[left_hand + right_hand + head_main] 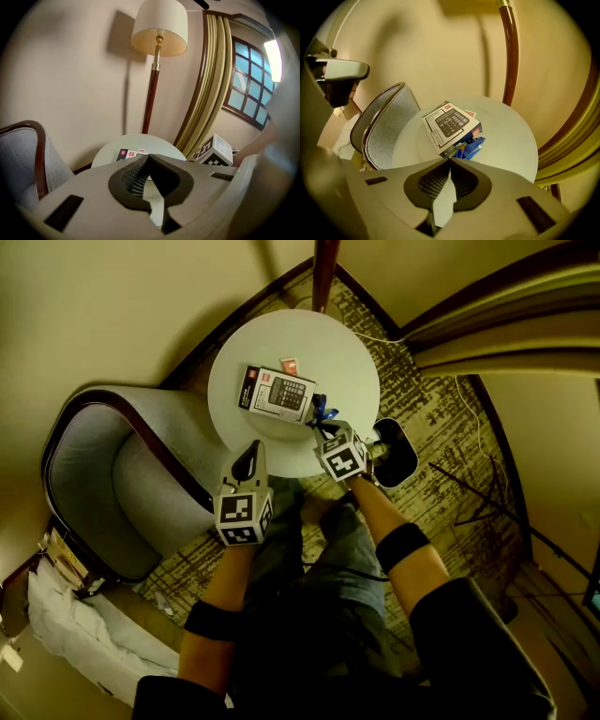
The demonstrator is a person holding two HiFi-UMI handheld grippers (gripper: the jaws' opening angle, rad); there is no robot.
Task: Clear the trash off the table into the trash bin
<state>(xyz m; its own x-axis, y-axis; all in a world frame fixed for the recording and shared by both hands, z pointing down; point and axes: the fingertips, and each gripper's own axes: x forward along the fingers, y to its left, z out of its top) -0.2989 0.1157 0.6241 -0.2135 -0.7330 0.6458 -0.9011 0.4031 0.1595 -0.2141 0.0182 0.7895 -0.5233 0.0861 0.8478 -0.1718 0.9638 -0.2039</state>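
**Right hand-held gripper on the blue wrapper, left one idle**

Working across the head view from the left, I see one grey armchair (103, 484) filling the left-centre of the frame, just beside the counter (347, 352).

My left hand-held gripper (251, 448) sits below the counter's lower-left edge. Its jaws are clenched together with nothing between them, and it is well apart from the trash.

On the round white counter, in the upper middle of the frame, I count three things. There is one calculator box (278, 392) left of centre and one small red-and-white packet (289, 364) just above it. The one blue wrapper (323, 411) touches the box's lower-right corner.

My right hand-held gripper (323, 430) comes in from directly below that wrapper. In the right gripper view its jaws are clenched to a narrow line on the wrapper's near edge. The blue wrapper lies straight ahead of the tips and a little to the right, with the box just above it.

Right of that gripper, one black trash bin (396, 452) stands on the patterned carpet (441, 427), just beside the counter's lower-right edge.

In the left gripper view, one floor lamp (159, 33) rises behind the counter at top centre.
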